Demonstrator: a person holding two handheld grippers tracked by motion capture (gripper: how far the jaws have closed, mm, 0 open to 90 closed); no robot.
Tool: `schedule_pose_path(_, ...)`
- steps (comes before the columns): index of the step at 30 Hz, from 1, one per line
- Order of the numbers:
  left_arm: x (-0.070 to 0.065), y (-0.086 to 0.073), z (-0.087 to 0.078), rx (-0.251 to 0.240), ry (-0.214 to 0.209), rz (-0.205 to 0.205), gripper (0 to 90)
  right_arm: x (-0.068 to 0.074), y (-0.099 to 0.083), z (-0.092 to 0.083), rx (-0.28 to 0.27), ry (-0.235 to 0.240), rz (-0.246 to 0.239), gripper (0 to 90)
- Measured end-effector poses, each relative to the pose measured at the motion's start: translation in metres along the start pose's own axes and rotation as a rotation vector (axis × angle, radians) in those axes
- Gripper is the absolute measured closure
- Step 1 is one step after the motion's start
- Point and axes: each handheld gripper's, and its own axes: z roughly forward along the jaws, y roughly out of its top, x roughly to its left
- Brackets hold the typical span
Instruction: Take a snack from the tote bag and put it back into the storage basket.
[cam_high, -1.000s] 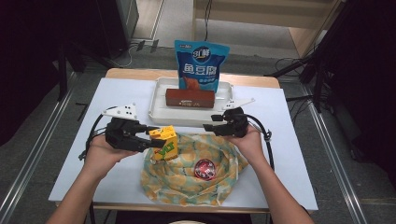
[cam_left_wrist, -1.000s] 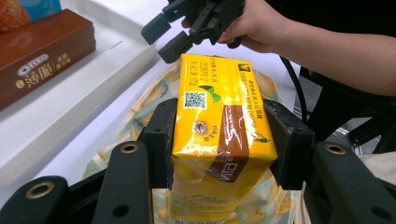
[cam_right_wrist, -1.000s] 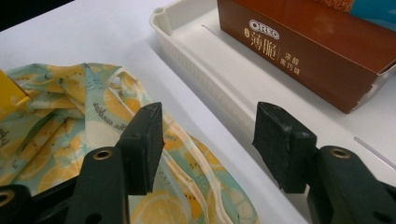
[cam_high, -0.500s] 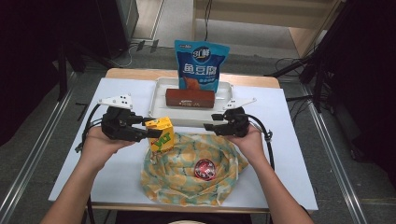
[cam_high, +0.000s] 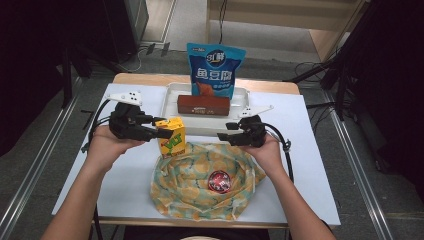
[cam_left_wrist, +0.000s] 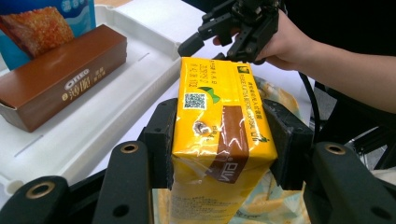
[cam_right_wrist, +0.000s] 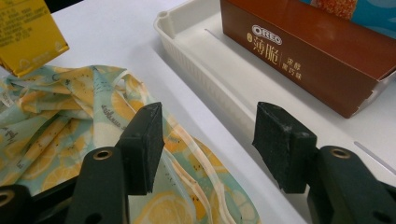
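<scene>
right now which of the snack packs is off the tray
The yellow drink carton, clamped in the left claw over the lemon-print cloth; the brown Oreo box sits in the white tray.

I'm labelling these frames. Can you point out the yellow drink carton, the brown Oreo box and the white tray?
Yellow drink carton (cam_left_wrist: 219, 126): left gripper view, its top face.
Brown Oreo box (cam_high: 203, 105): high view, its front face.
White plastic tray (cam_right_wrist: 205, 65): right gripper view, its near wall.
</scene>
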Motion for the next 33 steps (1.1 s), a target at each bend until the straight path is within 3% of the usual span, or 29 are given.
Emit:
schedule_pose_path(22,0.021,0.02,0.007,0.015,0.021,-0.002,51.2,0.0,0.0,0.001,-0.001,0.011,0.003,40.5)
schedule_pose_path(33,0.035,0.03,0.01,-0.01,0.037,0.005,51.3,0.003,-0.001,0.002,0.012,0.016,-0.001,38.8)
